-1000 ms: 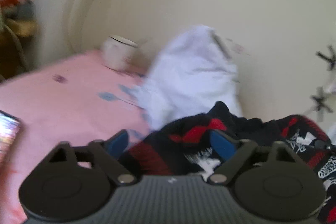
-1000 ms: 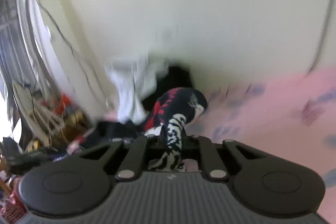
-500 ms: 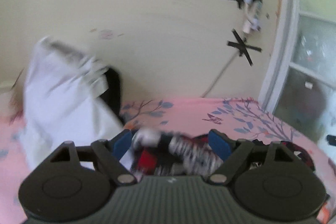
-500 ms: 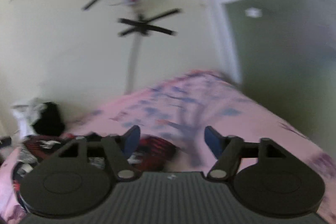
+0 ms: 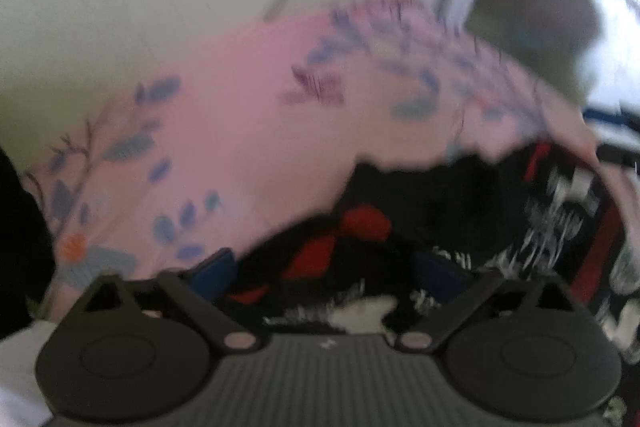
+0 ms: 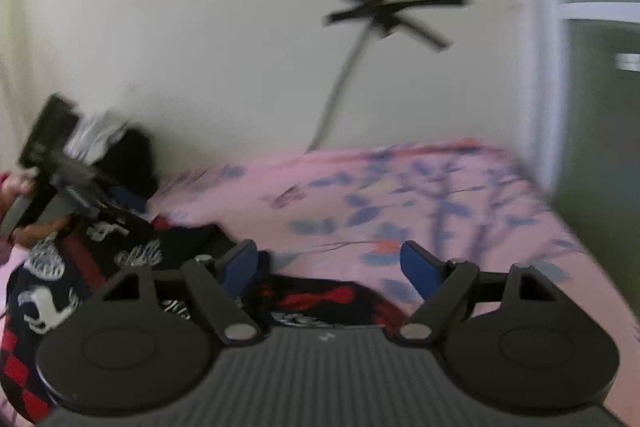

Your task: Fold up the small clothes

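Both tools (image 5: 328, 269) (image 6: 332, 269) wide open

Nothing readable here, honestly. The black, red and white garment (image 5: 460, 211) under and beyond the left jaws has white printed marks, but they're way too blurred to make out as letters. No legible labels or numbers elsewhere in either view.

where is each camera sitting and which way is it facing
Left wrist: on the left gripper, angled down at the black, red and white garment on the pink sheet; own open fingers show.
Right wrist: on the right gripper, facing the wall; open fingers, plus the left gripper in a hand.
Shared: garment, sheet, wall.
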Motion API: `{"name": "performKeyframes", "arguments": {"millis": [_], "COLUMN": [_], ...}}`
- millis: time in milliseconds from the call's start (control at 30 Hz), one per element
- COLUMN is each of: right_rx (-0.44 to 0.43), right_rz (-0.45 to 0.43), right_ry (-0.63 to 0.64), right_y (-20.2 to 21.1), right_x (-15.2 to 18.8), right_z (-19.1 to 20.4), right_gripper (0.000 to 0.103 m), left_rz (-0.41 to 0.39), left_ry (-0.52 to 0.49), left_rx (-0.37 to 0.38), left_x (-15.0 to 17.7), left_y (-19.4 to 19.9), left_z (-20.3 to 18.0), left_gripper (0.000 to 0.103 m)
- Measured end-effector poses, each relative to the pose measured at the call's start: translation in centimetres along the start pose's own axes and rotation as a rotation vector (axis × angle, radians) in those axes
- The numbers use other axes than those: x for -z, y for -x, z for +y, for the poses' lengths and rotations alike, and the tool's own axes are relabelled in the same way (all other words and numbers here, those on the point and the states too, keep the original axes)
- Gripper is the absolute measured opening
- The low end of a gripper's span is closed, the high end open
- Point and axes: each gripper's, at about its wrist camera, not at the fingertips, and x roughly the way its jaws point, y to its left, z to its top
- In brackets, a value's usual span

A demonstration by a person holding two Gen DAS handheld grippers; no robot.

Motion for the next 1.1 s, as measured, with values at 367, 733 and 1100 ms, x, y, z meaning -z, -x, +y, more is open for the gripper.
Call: {"name": "performKeyframes", "arguments": {"millis": [367,733,1100], "right_rx": [-0.195,-0.230,-0.036], "right_rz": [0.159,0.183,-0.092], "right_ry": [0.234,0.361,0.276], "right_y": [-5.3,-5.7,-0.2], "right_x": [2.5,2.7,2.2], "right_z": [4.2,6.7,4.9], "right_gripper": [0.074,0.004,0.002], "left_rz": [-0.290,-0.312,-0.173], "left_ry": [-0.132,-0.150,-0.054], "left_rx": [-0.034,-0.083,0.009], "left_x": [8.1,9.0,1.5], "left_y": [8.0,11.1,6.1], "left_z": [-4.7,-6.0,-3.6], "left_gripper": [0.028,0.032,0.102]}}
